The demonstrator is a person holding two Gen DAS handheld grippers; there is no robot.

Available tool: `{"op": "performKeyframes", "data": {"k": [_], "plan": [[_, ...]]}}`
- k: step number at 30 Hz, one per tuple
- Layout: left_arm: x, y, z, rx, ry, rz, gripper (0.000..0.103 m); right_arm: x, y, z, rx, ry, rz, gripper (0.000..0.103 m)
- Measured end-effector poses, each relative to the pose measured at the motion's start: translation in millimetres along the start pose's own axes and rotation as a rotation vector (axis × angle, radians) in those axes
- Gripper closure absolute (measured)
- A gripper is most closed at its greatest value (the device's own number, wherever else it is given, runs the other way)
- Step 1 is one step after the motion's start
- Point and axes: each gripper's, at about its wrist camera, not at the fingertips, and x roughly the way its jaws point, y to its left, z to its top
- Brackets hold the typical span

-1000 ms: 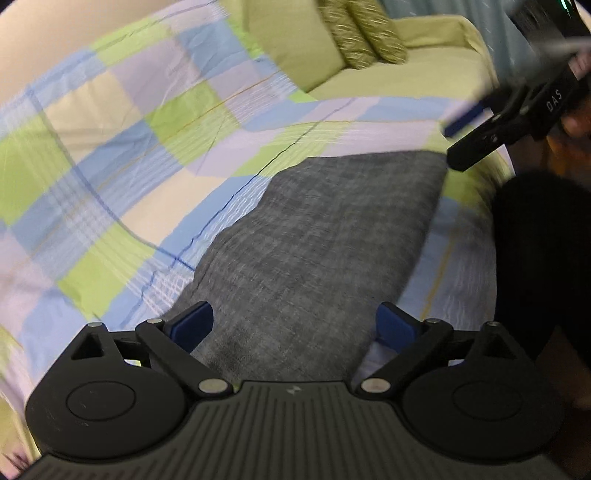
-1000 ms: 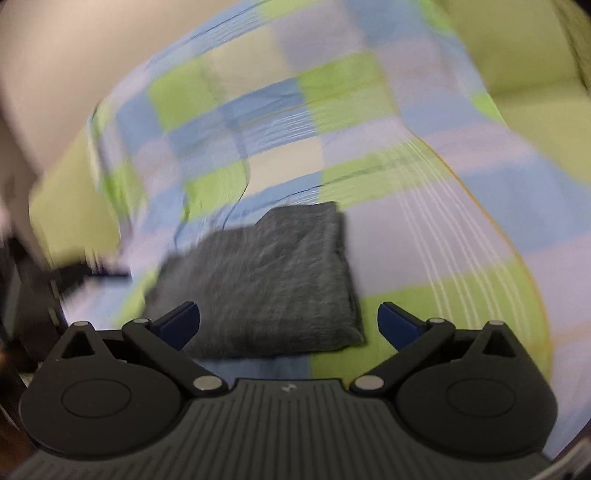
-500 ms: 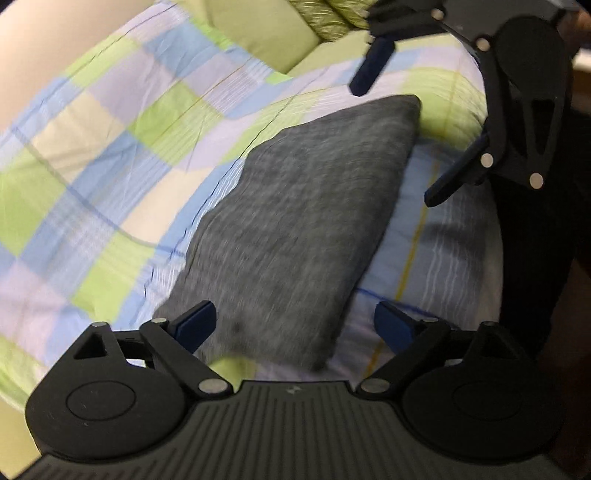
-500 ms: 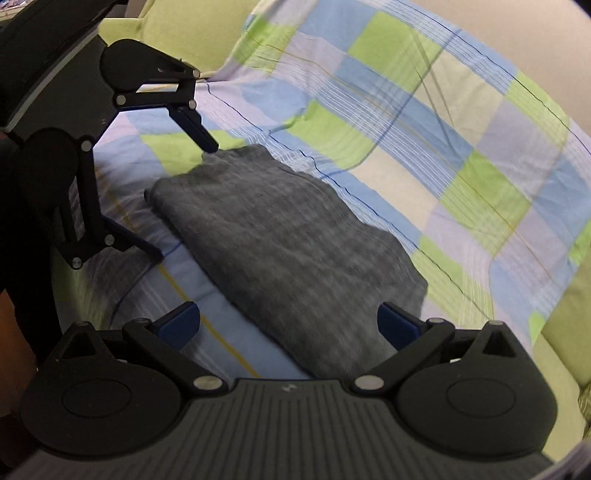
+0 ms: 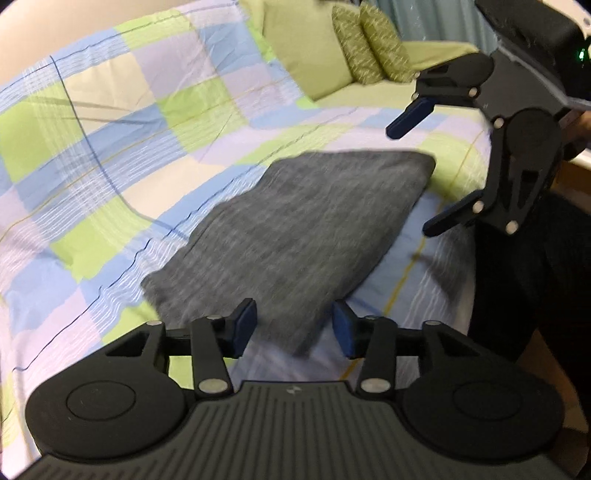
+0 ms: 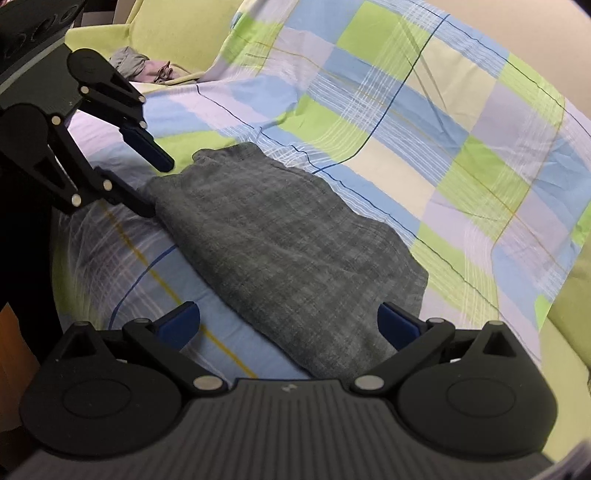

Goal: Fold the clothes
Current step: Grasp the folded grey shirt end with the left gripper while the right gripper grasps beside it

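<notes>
The folded grey garment (image 5: 295, 236) lies on the checked bedsheet (image 5: 110, 155) near its front edge. The left gripper (image 5: 294, 326) is closing around the garment's near corner, pads not pressing it. The right gripper (image 6: 288, 325) stands wide open at the opposite end.

One folded grey garment (image 5: 295, 236) is lying on one checked bedsheet (image 5: 110, 155), and two black grippers are hovering at its ends: the left gripper (image 5: 293, 326), its jaws closing around a corner of the cloth, and the right gripper (image 6: 288, 323). Behind them one plain green cushion (image 5: 306, 48) and two patterned pillows (image 5: 369, 44) are leaning together. One small heap of crumpled clothes (image 6: 142, 68) is sitting on the green sofa (image 6: 177, 33).
</notes>
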Motion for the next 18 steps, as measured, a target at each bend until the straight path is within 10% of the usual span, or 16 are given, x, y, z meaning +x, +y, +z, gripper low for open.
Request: {"op": "performKeyframes", "data": {"k": [7, 10, 18], "plan": [[20.6, -31.8, -0.4, 0.296, 0.045, 0.069, 0.05, 8.3, -1.8, -12.9, -0.171, 0.089, -0.103, 0.008], [26.8, -33.6, 3.3, 0.299, 0.043, 0.074, 0.088, 9.8, 0.8, -16.3, -0.237, 0.101, -0.124, 0.021], [43.2, -34.2, 3.5, 0.301, 0.081, 0.083, 0.073, 22.6, 11.7, -28.7, -0.426, 0.066, -0.119, 0.044]]}}
